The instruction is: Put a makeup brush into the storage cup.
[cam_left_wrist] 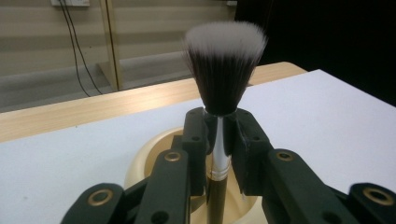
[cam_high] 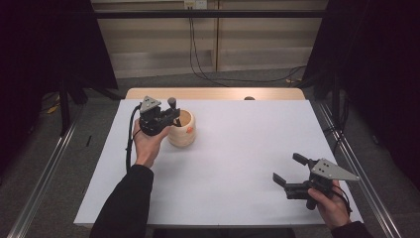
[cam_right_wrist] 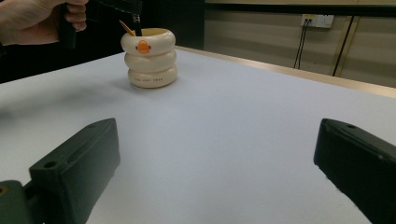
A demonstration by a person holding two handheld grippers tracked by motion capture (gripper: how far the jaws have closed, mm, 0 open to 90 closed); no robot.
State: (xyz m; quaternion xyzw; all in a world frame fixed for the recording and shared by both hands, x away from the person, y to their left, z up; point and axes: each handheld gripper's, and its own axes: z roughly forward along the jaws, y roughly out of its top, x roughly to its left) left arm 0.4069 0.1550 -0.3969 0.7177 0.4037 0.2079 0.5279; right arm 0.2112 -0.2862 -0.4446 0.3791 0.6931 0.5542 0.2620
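While clamped, brush [cam_left_wrist: 225, 70] upright over holder [cam_high: 182, 129]

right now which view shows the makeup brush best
The left gripper view: the brush stands upright between the left gripper's shut jaws, bristles sharp, above the cream holder. The high view shows just its small dark head; the right gripper view shows a thin bit of handle.

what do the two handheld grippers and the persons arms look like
Both grippers, the left gripper and the right gripper, are black, with two blocky jaws on linkage arms pinned by brass-coloured rivets. Each carries a grey three-cornered plate with small holes on top. A black cable trails from the left one. The person wears dark long sleeves.
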